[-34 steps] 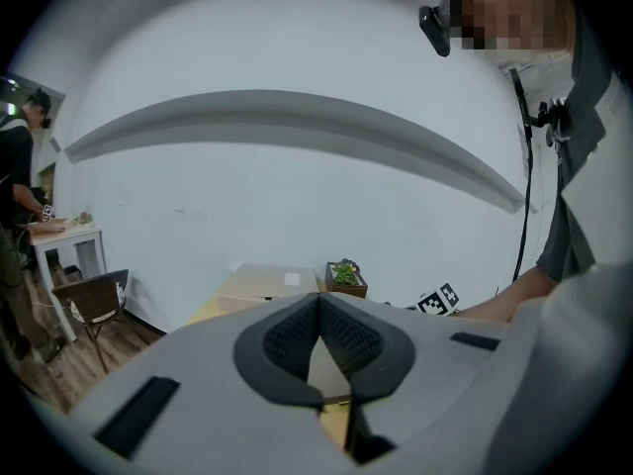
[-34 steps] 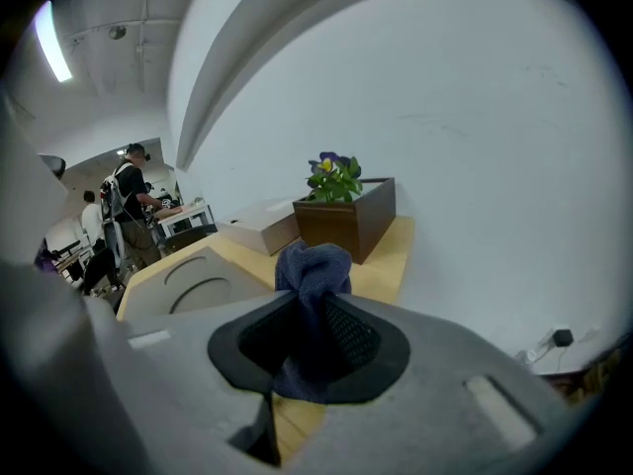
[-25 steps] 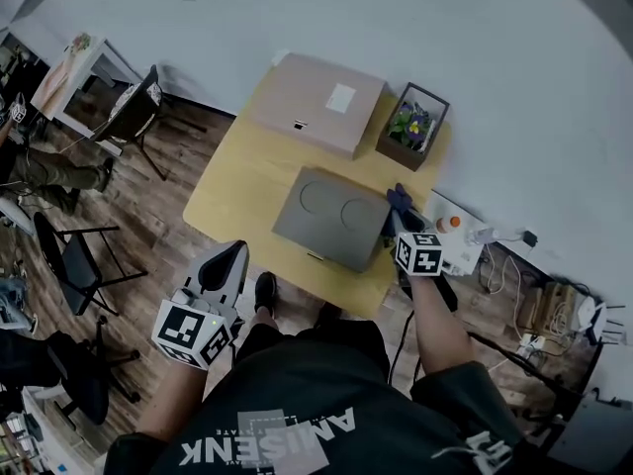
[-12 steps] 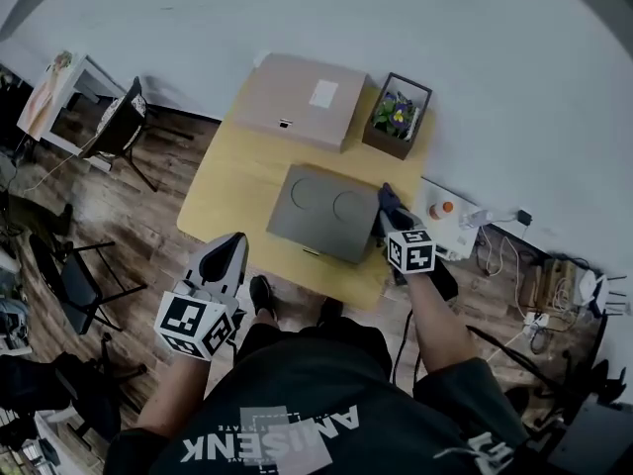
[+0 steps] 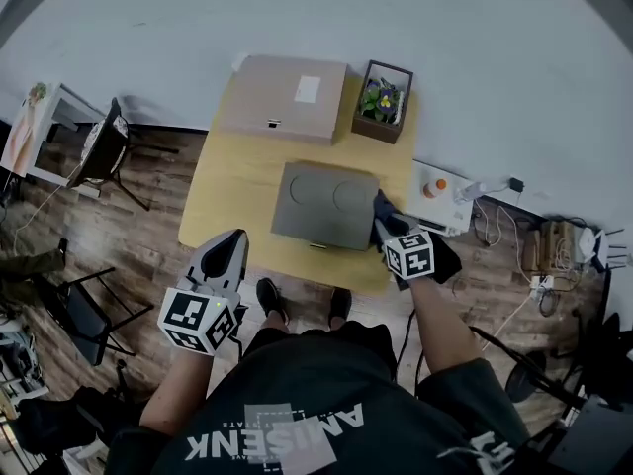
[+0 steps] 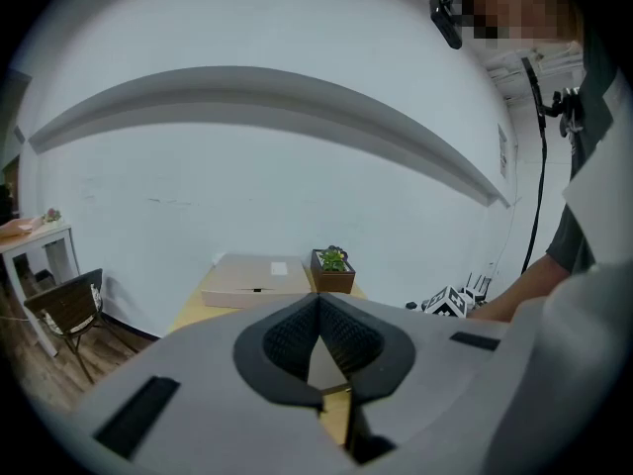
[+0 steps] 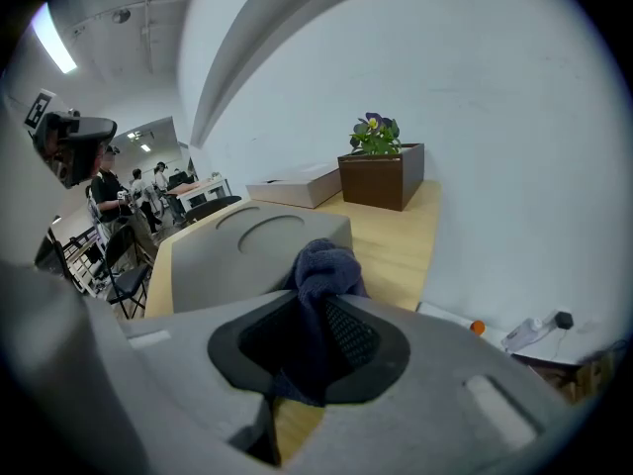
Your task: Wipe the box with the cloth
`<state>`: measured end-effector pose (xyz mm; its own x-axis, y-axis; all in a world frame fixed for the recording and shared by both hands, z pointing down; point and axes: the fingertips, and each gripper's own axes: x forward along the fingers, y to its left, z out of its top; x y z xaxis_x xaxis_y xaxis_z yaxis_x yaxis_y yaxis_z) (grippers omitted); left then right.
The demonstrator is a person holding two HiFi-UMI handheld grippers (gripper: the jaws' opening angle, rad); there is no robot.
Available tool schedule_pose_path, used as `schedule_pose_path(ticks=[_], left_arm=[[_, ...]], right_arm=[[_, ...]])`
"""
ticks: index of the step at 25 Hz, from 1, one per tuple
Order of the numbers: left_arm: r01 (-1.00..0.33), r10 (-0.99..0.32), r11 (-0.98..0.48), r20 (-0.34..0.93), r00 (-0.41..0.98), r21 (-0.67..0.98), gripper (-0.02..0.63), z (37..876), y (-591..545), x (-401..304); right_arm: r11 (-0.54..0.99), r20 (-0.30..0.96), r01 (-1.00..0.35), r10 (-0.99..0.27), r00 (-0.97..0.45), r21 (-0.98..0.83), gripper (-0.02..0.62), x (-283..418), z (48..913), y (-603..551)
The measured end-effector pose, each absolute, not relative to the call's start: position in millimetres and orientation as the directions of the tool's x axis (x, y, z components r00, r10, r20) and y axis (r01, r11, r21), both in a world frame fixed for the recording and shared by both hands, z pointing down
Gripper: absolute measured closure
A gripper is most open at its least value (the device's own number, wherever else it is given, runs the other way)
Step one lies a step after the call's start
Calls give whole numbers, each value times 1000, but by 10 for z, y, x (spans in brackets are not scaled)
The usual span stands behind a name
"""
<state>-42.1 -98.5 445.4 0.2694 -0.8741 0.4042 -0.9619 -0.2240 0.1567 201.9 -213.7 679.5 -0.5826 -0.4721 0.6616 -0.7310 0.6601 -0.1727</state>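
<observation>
Grey box (image 5: 325, 204), 2 round recesses; blue cloth (image 7: 322, 265) bunched in R gripper (image 7: 318, 310).

Greys and pale wood, with 1 navy accent

The box (image 5: 326, 204) is plain matte grey, and the cloth (image 7: 322, 261) is dark navy blue. The left gripper (image 6: 319, 297) and right gripper (image 7: 322, 301) are light grey with black ribbed pads, each bearing a cube of black-and-white square markers. The table (image 5: 232, 191) is pale yellow wood. The cardboard box (image 5: 267, 102) is tan with 1 white label (image 5: 308, 88). The planter (image 5: 381, 130) is dark brown, under green leaves and purple-yellow flowers. The floor (image 5: 129, 216) is brown planks and the wall (image 5: 297, 18) off-white.
</observation>
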Motion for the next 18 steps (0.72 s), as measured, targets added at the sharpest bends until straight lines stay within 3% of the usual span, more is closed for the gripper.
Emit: schedule_pose_path(ticks=[18], left_arm=[[-898,-792,-400,423,440,186,604,4562,-1131,-611]], right_arm=[[579,696,-801,-512,-504,-153,525,1978,6811,-1319]])
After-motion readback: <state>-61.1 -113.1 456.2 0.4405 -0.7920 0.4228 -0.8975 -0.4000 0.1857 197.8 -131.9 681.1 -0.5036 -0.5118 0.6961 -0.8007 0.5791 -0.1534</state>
